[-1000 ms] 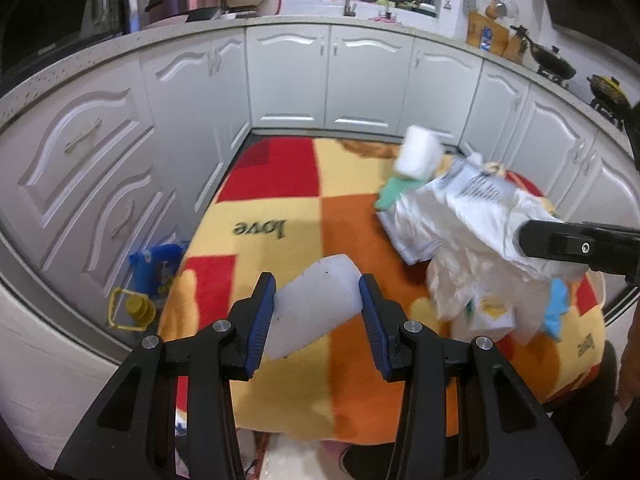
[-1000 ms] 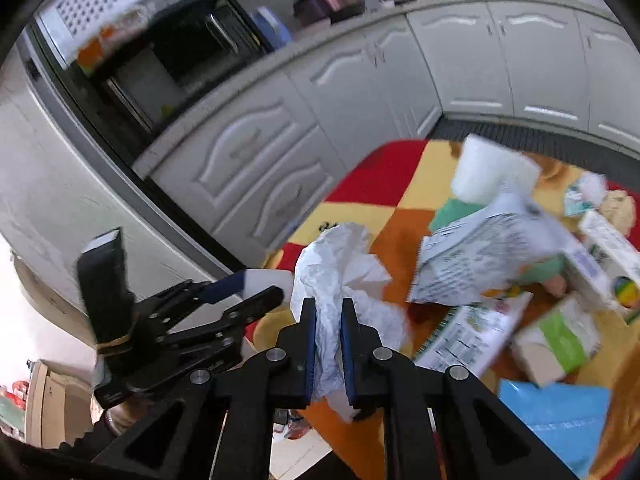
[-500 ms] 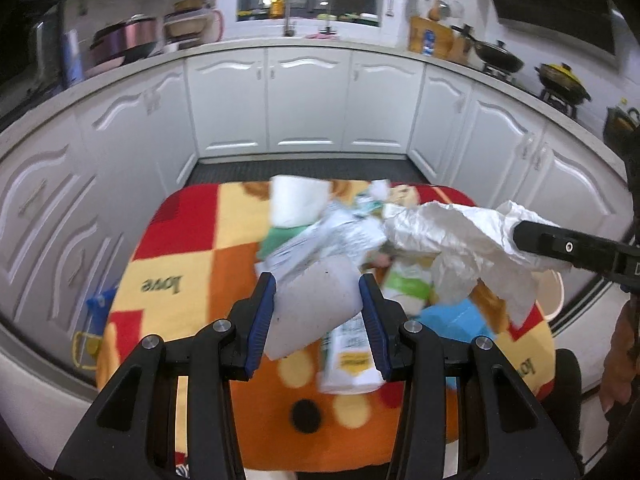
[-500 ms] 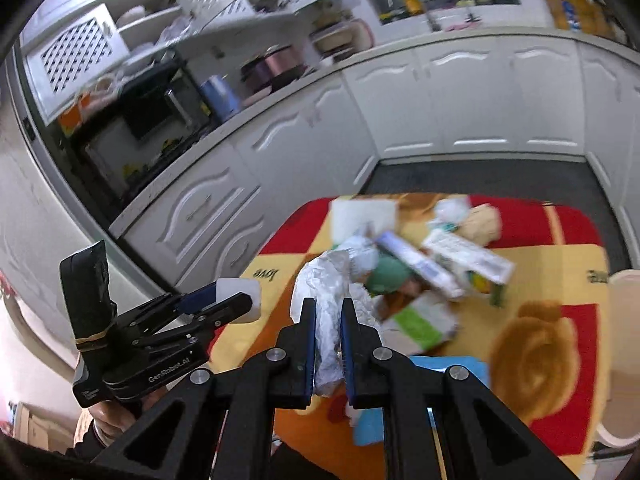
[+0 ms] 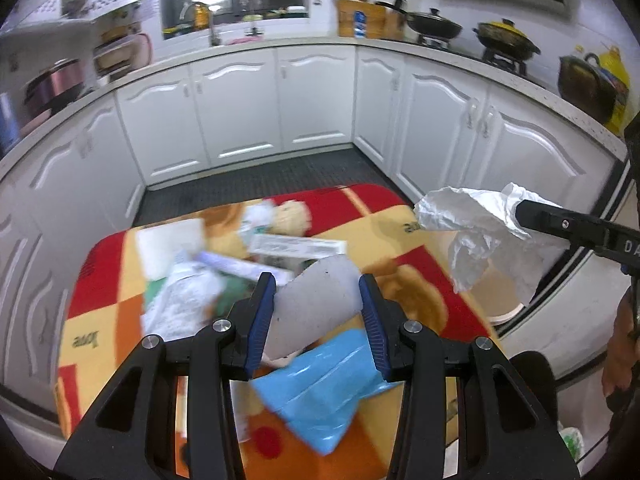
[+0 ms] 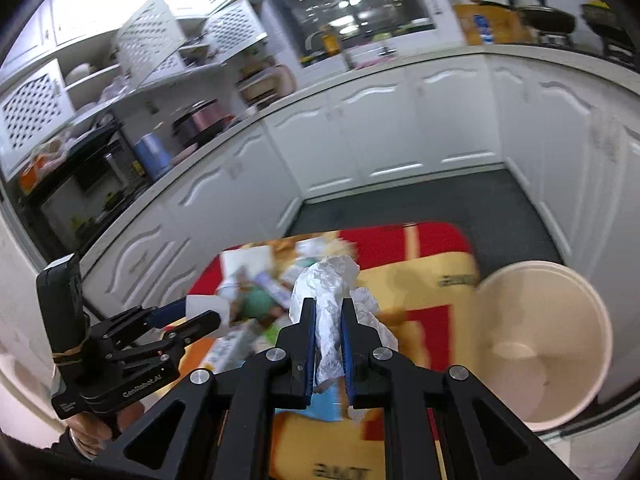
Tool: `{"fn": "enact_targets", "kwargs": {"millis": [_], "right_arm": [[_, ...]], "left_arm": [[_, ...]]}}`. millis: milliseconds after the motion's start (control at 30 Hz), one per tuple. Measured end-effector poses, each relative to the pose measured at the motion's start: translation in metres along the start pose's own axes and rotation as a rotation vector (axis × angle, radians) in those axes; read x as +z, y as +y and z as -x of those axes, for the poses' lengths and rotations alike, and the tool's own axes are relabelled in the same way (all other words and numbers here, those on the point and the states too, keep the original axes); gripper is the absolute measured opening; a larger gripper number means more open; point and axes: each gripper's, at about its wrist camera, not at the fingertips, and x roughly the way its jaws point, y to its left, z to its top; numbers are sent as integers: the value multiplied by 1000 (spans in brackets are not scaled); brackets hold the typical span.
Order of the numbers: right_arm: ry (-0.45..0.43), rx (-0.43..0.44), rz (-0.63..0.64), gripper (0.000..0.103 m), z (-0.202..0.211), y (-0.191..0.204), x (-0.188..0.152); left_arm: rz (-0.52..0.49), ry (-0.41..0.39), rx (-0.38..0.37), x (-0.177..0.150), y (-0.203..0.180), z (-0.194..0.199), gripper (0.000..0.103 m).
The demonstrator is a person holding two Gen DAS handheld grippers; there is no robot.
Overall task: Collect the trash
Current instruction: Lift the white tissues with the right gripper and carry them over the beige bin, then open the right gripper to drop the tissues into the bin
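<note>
My left gripper [image 5: 318, 292] is shut on a grey piece of cardboard [image 5: 316, 310] and holds it above the table. It also shows in the right wrist view [image 6: 200, 312] at the left. My right gripper [image 6: 329, 312] is shut on a crumpled white plastic bag [image 6: 330, 292], held in the air above the table's right side. That bag also shows in the left wrist view [image 5: 472, 224] at the right. A cream bin [image 6: 548, 344] stands open and looks empty, just right of the table.
The table wears a red, orange and yellow cloth [image 5: 400, 208]. Several pieces of trash lie on it: a blue plastic bag [image 5: 320, 392], a long white box [image 5: 296, 246], papers [image 5: 176, 304] and a white block [image 5: 168, 244]. White kitchen cabinets [image 5: 240, 108] ring the room.
Both grippers have swung to the right with their loads. The cream bin has come into the right wrist view. The grips have not changed.
</note>
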Motion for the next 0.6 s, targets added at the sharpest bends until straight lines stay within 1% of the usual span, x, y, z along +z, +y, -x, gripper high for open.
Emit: {"fn": "enact_targets", "kwargs": {"millis": [133,200,367,533,600], "right_arm": [[-13,-65,-41,10,7,-33,-1],[-14,-103,-62,10,9,-51,-1],[-10,-158,-112,10,9,-89,-1],[14,-239,-150,10,-2,-128,-6],[34,-249,-189,11,-9,-147,-10]], "left_arm": [[-16,12,-44,14,-26,-15,41],[-18,29,-78,20,-40,-25,41],[-20,63,-139,35,-72,-50,41],[-12,123,-222,51,-105,-81,42],[-18,136,-241,55,-116,-91,44]]}}
